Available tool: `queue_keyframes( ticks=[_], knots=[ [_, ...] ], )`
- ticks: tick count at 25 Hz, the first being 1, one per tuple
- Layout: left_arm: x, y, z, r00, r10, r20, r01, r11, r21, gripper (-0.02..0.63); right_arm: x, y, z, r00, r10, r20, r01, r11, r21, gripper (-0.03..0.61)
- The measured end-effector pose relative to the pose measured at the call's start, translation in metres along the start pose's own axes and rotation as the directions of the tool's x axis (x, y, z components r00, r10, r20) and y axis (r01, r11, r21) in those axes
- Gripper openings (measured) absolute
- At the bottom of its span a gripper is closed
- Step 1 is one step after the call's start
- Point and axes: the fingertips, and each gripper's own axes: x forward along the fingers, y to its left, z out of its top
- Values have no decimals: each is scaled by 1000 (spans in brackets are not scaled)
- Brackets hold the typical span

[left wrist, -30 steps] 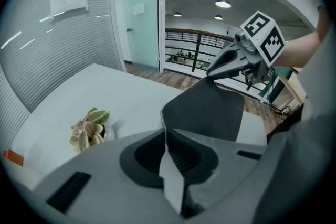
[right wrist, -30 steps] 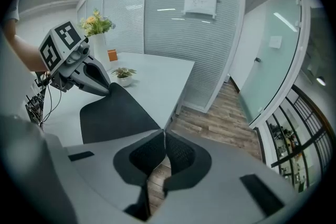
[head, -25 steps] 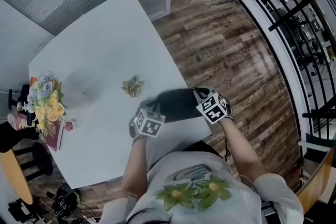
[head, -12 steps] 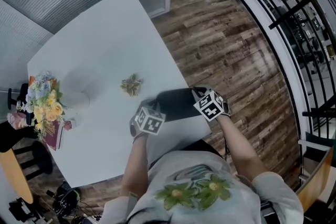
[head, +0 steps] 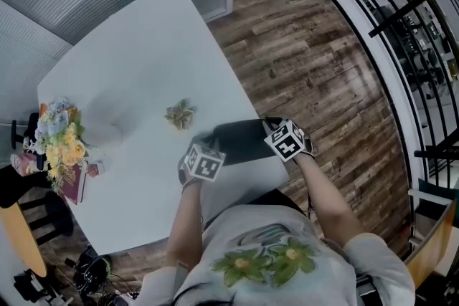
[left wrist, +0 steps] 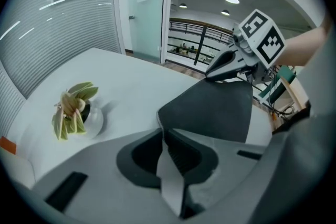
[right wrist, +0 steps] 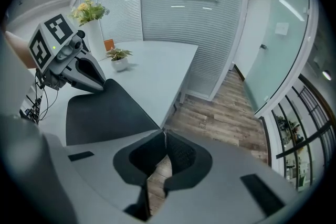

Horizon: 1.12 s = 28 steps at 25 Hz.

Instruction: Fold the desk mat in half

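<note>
the fold is under way but, as far as i can judge, not finished. the dark desk mat (head: 240, 141) sits at the near right edge of the white table (head: 143, 54), right in front of the person, and it is pinched at two corners. the left gripper (left wrist: 161, 131) has its jaws pressed together on the mat's left corner, and the right gripper (right wrist: 164, 134) has its jaws pressed together on the right corner, just at the table's edge over the wooden floor (head: 315, 61). in both gripper views the held edge is lifted off the table, and the sheet runs taut from one claw to the other with its dark face showing and a slight bow in it. so the grasp and the lift look done. what is left, by my reading, is to carry the raised edge over to the opposite edge, lay it down so the two edges meet, and let go. where the opposite edge lies i cannot tell; the grippers' own bodies hide it. the small potted plant (head: 180, 115) stands a little farther out on the table, apart from the mat, and the bouquet of flowers (head: 61, 140) is well off at the left.
</note>
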Motion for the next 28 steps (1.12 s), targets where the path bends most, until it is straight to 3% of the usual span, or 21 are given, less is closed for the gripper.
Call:
queue_keyframes(
  ticks=[5,8,13,21,28],
  knots=[
    [-1,7,0,1000,-4,13,5,997,-81,47,3,-1,1,999,34,-7,-33,998,54,31],
    [-3,14,-2,1000,0,17,3,990,-139,91,3,2,0,999,51,-18,-50,995,82,90],
    [-11,23,-7,999,27,20,-23,983,-182,100,-8,4,0,999,48,-4,-48,994,98,109],
    [-40,29,11,992,61,113,-34,973,-230,100,-40,2,24,994,20,108,-36,988,152,109],
    [-71,21,32,971,98,218,-42,968,-246,100,-74,15,46,978,-4,208,-30,987,160,109]
  ],
)
